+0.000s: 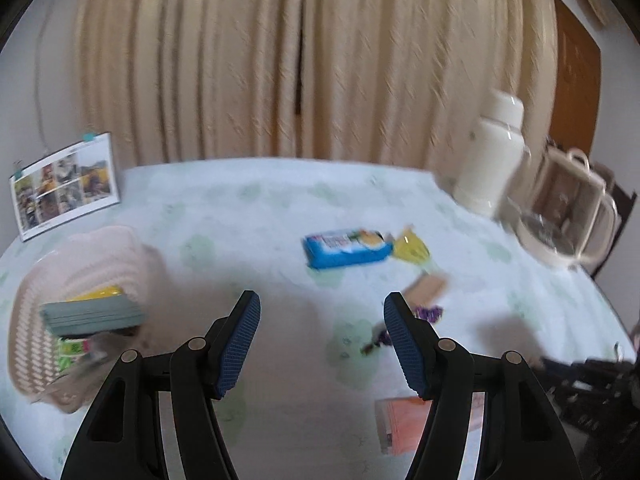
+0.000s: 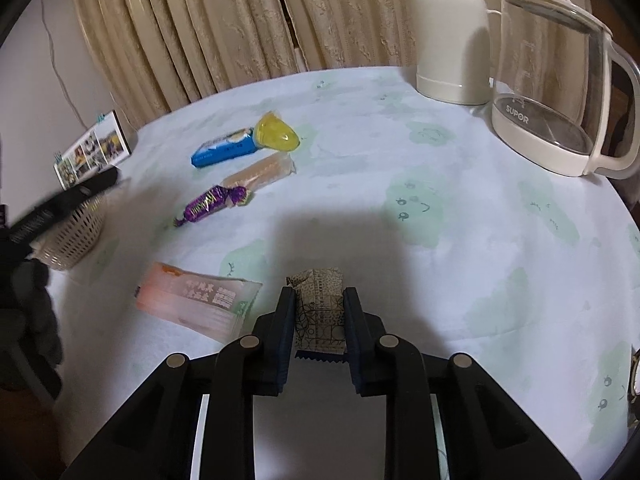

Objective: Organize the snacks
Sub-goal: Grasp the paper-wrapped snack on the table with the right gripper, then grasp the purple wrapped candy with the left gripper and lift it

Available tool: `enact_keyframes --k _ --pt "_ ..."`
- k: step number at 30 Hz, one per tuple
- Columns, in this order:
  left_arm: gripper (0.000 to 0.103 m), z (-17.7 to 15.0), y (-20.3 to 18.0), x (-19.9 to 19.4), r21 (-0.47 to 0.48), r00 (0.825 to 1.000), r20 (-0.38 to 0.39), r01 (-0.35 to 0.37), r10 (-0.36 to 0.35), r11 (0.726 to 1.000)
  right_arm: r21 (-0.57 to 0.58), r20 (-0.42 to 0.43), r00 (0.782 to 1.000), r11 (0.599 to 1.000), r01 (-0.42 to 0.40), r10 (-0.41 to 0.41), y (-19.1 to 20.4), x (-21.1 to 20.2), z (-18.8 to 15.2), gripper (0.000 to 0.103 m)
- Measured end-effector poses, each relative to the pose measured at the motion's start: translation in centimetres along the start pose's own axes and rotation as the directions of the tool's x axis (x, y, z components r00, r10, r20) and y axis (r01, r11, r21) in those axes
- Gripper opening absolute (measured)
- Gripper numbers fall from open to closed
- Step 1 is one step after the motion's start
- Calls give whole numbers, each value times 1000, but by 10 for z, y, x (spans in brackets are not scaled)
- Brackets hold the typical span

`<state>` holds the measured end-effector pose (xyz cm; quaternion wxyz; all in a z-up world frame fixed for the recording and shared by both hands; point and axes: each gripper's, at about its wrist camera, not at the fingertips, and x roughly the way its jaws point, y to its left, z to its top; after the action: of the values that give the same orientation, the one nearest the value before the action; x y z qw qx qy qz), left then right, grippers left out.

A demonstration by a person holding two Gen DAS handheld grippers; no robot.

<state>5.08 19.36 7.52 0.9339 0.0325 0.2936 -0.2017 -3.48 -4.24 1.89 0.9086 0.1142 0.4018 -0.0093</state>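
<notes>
Tablecloth (image 2: 460, 240) bare right of tool-gripped brown packet (image 2: 320, 300).

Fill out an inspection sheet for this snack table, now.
Surface: tablecloth, pale with green prints.
Job's things: patterned snack held; pink packet, purple candy, blue pack, yellow jelly cup, tan bar loose; basket partly filled.
Clutter: thermos, glass kettle, photo calendar.
Grippers: right gripper shut; left gripper open, empty.
Cables: thin wire on wall.
Surroundings: beige curtains.
</notes>
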Motion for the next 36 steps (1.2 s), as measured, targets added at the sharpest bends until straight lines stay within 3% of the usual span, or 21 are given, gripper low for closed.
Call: enact_keyframes --k 2,9,20,28,36 --pt "57 -1 -7 12 19 999 -44 33 -32 999 1 11 1000 1000 -13 13 0 -2 0 21" --pt "55 -2 -23 46 67 979 -171 127 -114 990 23 30 998 998 -60 60 -4 -7 1 21" --pt "54 -4 -48 79 160 956 -270 165 -117 973 41 39 994 994 -102 100 -7 -9 0 21" --pt "25 -4 -52 89 160 949 -289 180 -129 971 40 41 994 994 -106 104 -6 -11 -1 21" --pt "12 -8 -54 74 136 959 -247 177 -140 975 46 45 994 993 -106 104 -6 -11 0 21"
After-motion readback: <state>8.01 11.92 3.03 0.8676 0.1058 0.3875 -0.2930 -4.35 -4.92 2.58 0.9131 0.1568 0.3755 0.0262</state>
